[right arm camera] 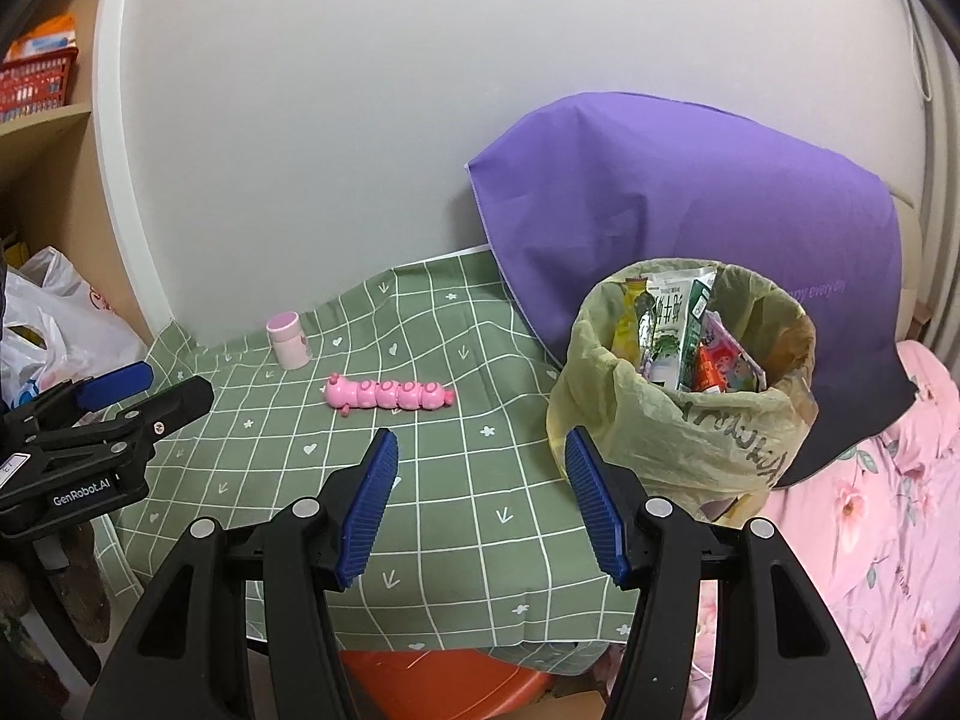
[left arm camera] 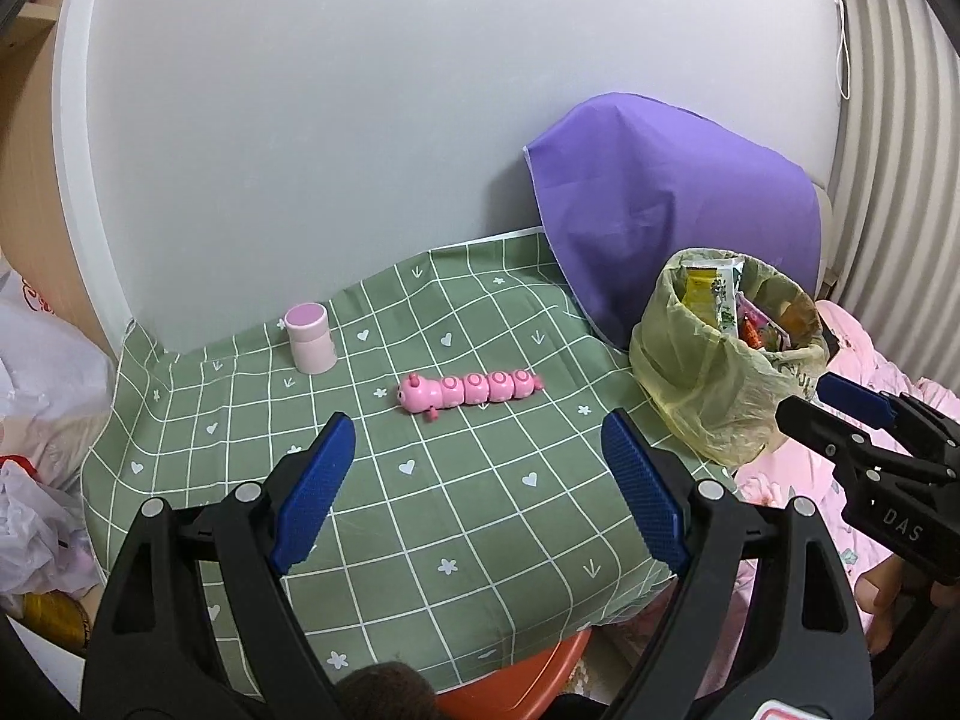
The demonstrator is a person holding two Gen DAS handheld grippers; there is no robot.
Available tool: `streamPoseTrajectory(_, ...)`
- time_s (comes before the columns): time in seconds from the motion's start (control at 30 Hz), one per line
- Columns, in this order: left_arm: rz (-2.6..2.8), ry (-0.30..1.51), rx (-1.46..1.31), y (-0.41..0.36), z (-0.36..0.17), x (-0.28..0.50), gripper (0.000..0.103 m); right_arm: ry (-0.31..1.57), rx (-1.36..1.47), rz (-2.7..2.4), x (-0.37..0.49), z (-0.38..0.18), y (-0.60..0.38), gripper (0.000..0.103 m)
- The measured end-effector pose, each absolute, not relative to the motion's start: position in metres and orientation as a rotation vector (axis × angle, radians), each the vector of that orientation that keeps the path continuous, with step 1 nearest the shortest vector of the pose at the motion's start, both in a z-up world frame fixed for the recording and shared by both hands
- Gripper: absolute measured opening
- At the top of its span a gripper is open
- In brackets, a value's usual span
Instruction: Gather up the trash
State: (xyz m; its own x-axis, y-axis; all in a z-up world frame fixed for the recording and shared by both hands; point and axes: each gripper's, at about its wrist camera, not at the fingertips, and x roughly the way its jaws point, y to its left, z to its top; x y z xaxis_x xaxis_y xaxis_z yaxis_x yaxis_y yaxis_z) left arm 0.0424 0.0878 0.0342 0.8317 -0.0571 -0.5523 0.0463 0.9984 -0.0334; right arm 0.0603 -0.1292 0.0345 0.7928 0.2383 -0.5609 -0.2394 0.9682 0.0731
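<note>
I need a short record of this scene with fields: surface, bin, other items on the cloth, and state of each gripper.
surface: green checked tablecloth over a small table against a wall
bin: trash bin lined with a yellowish bag, at the right side of the cloth, filled with wrappers
other items: pink caterpillar toy lying mid-cloth; pink cylindrical container upright behind it near the wall
behind bin: purple cloth draped over something
left gripper: open, nothing between the jaws
right gripper: open, nothing between the jaws

Two wrist fisheyes, angled down (side by side), sharing green tablecloth (left arm camera: pixel 480 498)
</note>
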Motion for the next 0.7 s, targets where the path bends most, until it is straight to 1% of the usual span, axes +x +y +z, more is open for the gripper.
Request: streamPoseTrajectory(0.7,-0.062,0.563,-0.025,0.0867,0.0411,0.0382,0.080,0.579,-0.003,0.258,0.0551,0.0403,-0.1275,0.055)
